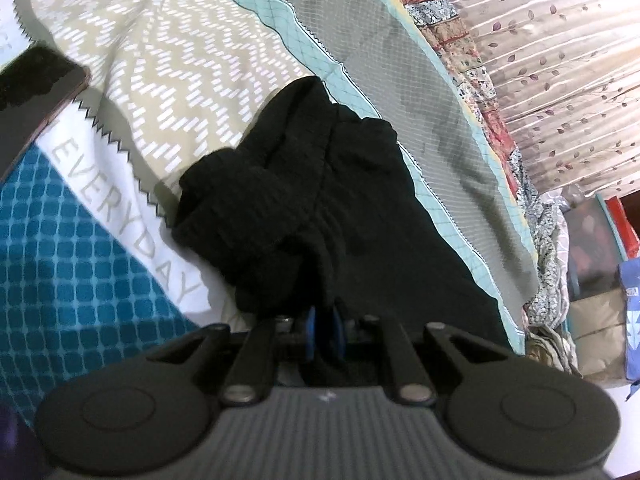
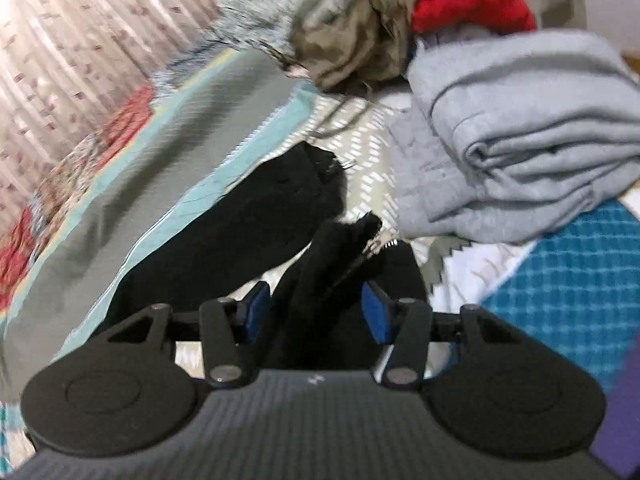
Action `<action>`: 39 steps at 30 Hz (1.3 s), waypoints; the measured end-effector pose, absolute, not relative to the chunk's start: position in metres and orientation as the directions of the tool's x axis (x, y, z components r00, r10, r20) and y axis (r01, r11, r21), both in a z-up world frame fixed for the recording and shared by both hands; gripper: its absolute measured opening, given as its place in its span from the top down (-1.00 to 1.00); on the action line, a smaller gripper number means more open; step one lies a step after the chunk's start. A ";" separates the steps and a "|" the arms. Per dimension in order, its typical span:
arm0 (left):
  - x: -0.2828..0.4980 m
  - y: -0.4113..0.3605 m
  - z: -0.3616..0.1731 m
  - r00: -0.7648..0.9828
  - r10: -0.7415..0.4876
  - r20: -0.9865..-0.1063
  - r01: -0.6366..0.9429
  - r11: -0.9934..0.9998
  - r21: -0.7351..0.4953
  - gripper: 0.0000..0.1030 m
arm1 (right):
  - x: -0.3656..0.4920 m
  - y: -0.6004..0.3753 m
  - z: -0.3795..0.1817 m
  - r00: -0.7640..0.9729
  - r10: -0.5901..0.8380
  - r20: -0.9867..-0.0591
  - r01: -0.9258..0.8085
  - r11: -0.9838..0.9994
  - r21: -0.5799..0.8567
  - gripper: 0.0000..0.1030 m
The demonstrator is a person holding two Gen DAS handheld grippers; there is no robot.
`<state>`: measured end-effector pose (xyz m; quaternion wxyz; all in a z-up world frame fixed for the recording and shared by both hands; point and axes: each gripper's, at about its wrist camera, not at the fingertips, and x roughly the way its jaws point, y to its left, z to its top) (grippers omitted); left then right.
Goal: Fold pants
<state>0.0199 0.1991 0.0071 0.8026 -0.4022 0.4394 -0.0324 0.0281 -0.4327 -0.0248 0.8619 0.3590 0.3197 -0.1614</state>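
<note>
on the bed [image 1: 168, 92], over a patterned cover, the black pants [image 1: 320, 208] lie bunched, with their length running away from both grippers toward the far teal-edged blanket [image 1: 400, 120].

the left gripper [image 1: 323, 332] has its blue pads drawn close together with dark cloth pinched between them, so it looks clenched on the pants right at its tips; the rest of the garment spreads forward and slightly right from there, with a rolled, ribbed part lying to the left.

the right gripper [image 2: 316, 308] stands with its jaws spread apart, and a raised fold of the pants [image 2: 320, 264] sits in the gap without either blue pad clearly pressing on it, so it reads as released around the cloth, not yet grasping. a second black stretch, likely the other leg, lies on the bed ahead and to its left.

a folded grey garment [image 2: 520, 140] rests well to the right, beside a loose clothes heap [image 2: 380, 28] farther back.

my reading: both grippers sit at the near end, so the fold would carry this end forward along the garment's length, and the right one must close first.
</note>
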 end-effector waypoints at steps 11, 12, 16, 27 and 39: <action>0.088 0.215 0.188 0.840 -0.323 -0.436 -0.067 0.736 -0.674 0.86 | 0.042 -0.462 0.124 0.928 -0.047 -0.369 0.315 0.629 0.711 0.89; 0.081 0.215 0.194 0.848 -0.322 -0.420 -0.052 0.739 -0.672 0.86 | 0.030 -0.464 0.134 0.939 -0.045 -0.340 0.291 0.629 0.721 0.89; 0.049 0.214 0.165 0.817 -0.319 -0.481 -0.084 0.758 -0.646 0.86 | -0.020 -0.469 0.131 0.953 -0.054 -0.299 0.263 0.641 0.721 0.89; -0.010 0.218 -0.005 0.551 -0.352 -0.756 -0.393 0.690 -0.608 0.72 | -0.096 -0.465 -0.048 0.696 -0.158 -0.700 0.641 0.576 0.507 0.85; -0.039 0.282 0.050 0.701 -0.162 -0.695 -0.404 0.713 -0.573 0.11 | -0.109 -0.458 -0.013 0.626 -0.319 -0.711 0.681 0.668 0.301 0.06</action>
